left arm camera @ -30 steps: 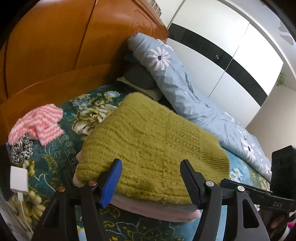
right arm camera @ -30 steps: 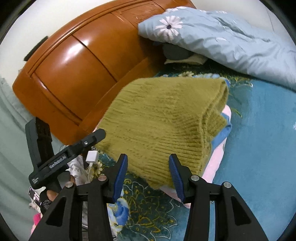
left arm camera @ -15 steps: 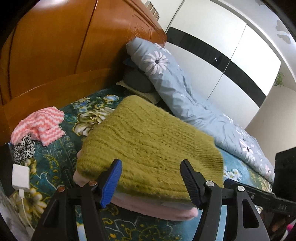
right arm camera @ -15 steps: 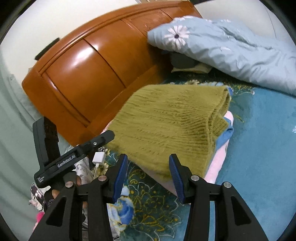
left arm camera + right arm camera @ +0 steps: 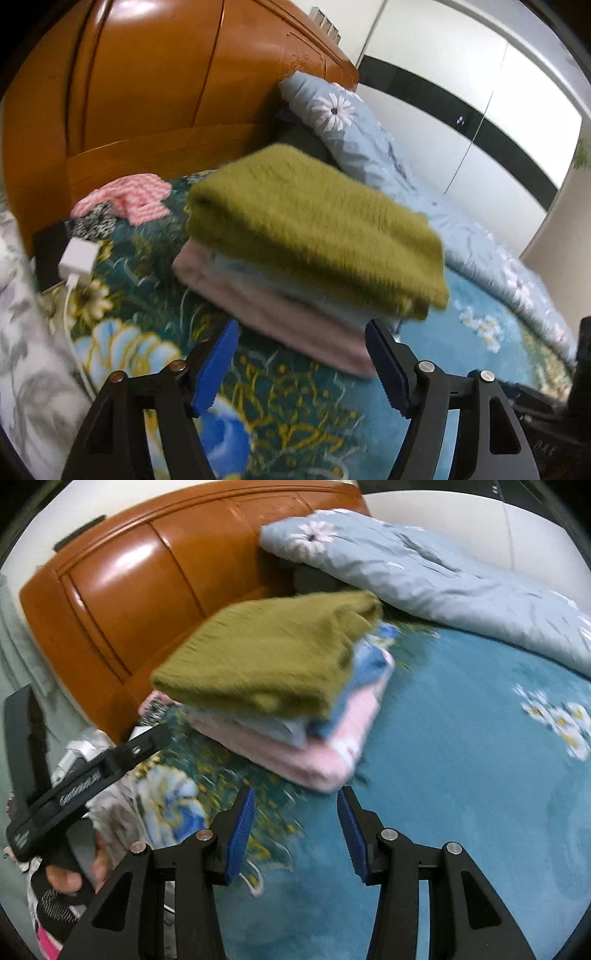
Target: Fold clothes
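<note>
Folded olive sweater (image 5: 314, 225) tops stack: blue layer, then pink garment (image 5: 273, 314) at bottom, on floral bedspread (image 5: 295, 406) nr wooden headboard (image 5: 147, 92). Stack edges roughly squared; pink corner sticks out toward cams. L gripper (image 5: 301, 363) jaws wide apart, nothing held, just short of stack. R gripper (image 5: 295, 834) likewise spread, empty. Open bedspread to the right; blue quilt (image 5: 424, 572) behind stack.
</note>
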A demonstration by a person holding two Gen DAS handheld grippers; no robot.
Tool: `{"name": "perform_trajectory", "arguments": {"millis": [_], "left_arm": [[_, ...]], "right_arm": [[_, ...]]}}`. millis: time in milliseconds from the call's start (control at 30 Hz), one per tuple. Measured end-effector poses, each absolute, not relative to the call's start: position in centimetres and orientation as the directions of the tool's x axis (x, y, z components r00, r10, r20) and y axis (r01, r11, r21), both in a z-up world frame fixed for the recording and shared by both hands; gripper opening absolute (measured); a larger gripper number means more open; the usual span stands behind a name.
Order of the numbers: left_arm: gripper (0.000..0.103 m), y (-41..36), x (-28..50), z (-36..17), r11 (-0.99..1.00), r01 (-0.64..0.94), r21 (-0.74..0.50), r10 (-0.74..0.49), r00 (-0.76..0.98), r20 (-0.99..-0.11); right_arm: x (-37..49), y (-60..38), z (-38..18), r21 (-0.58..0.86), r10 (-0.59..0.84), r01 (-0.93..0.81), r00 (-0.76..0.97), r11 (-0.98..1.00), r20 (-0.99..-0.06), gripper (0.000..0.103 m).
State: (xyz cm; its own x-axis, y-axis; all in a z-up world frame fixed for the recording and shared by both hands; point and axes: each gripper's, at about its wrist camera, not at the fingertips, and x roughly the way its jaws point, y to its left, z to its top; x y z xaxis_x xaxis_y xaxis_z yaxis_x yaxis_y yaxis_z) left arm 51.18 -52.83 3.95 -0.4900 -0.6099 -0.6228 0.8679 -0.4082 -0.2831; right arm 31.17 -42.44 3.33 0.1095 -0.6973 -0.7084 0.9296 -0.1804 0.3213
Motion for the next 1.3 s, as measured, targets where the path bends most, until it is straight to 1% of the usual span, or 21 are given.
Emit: {"name": "perform_trajectory", "arguments": {"millis": [33,100,267,367,433,467,533,567,600,800,833,867,900,933,1133,1300], "left_arm": [[0.077,-52.0,51.1,3.7,-0.410,0.874,-0.262,-0.621,-0.478,-0.621],[0.083,-50.8,50.8,3.2,-0.410,0.883,-0.228,-0.632,-0.455,-0.627],[0.084,-48.4,49.3,2.4,-0.422,0.892,-0.164,-0.635,-0.420,-0.649],[0.084,-47.3,48.6,2.1,-0.422,0.897,-0.135,-0.645,-0.402,-0.650],[0.084,-46.4,48.3,2.0,-0.420,0.902,-0.105,-0.659,-0.382,-0.648],[0.085,-46.0,48.1,1.9,-0.421,0.903,-0.089,-0.667,-0.375,-0.643],[0.089,-45.2,47.9,1.8,-0.422,0.904,-0.073,-0.679,-0.368,-0.635],[0.098,-45.1,47.9,1.7,-0.420,0.904,-0.074,-0.681,-0.369,-0.633],[0.103,-44.9,47.9,1.7,-0.419,0.905,-0.075,-0.684,-0.369,-0.630],[0.103,-44.5,47.8,1.3,-0.406,0.909,-0.097,-0.680,-0.371,-0.633],[0.103,-44.5,47.8,1.1,-0.404,0.910,-0.095,-0.678,-0.368,-0.637],[0.103,-44.4,47.7,1.0,-0.402,0.911,-0.092,-0.678,-0.364,-0.638],[0.103,-44.3,47.7,0.9,-0.400,0.912,-0.089,-0.681,-0.361,-0.638],[0.103,-44.2,47.6,0.8,-0.398,0.913,-0.088,-0.681,-0.359,-0.639],[0.103,-44.2,47.8,0.0,-0.389,0.913,-0.122,-0.661,-0.369,-0.654],[0.103,-43.8,47.9,-0.1,-0.381,0.916,-0.122,-0.678,-0.367,-0.637]], "right_arm": [[31.1,-41.9,2.9,0.315,-0.690,0.928,0.096,-0.198,-0.717,0.050],[30.9,-40.8,2.0,0.301,-0.676,0.925,0.069,-0.232,-0.734,0.057],[30.7,-39.7,0.6,0.267,-0.664,0.928,0.029,-0.261,-0.747,0.058],[30.4,-39.0,1.0,0.247,-0.694,0.932,-0.006,-0.265,-0.720,0.061],[30.3,-38.5,1.2,0.229,-0.720,0.936,-0.037,-0.268,-0.693,0.069],[30.2,-38.2,1.3,0.222,-0.732,0.938,-0.049,-0.268,-0.680,0.071],[30.1,-37.8,1.3,0.208,-0.747,0.940,-0.067,-0.269,-0.662,0.071],[30.1,-37.6,1.1,0.204,-0.749,0.942,-0.068,-0.265,-0.659,0.071],[30.1,-37.6,0.8,0.201,-0.744,0.944,-0.064,-0.261,-0.665,0.072],[30.3,-37.8,-0.2,0.155,-0.729,0.959,-0.071,-0.239,-0.680,0.073],[30.3,-37.7,-0.3,0.149,-0.733,0.960,-0.077,-0.238,-0.676,0.075],[30.2,-37.6,-0.2,0.143,-0.738,0.961,-0.083,-0.238,-0.670,0.078],[30.2,-37.5,-0.2,0.137,-0.741,0.961,-0.089,-0.239,-0.666,0.087],[30.2,-37.5,-0.2,0.133,-0.741,0.962,-0.092,-0.239,-0.665,0.092],[30.5,-37.4,-0.2,0.096,-0.741,0.967,-0.113,-0.234,-0.662,0.093],[30.8,-37.4,-0.3,0.062,-0.738,0.971,-0.133,-0.231,-0.661,0.093]]}}
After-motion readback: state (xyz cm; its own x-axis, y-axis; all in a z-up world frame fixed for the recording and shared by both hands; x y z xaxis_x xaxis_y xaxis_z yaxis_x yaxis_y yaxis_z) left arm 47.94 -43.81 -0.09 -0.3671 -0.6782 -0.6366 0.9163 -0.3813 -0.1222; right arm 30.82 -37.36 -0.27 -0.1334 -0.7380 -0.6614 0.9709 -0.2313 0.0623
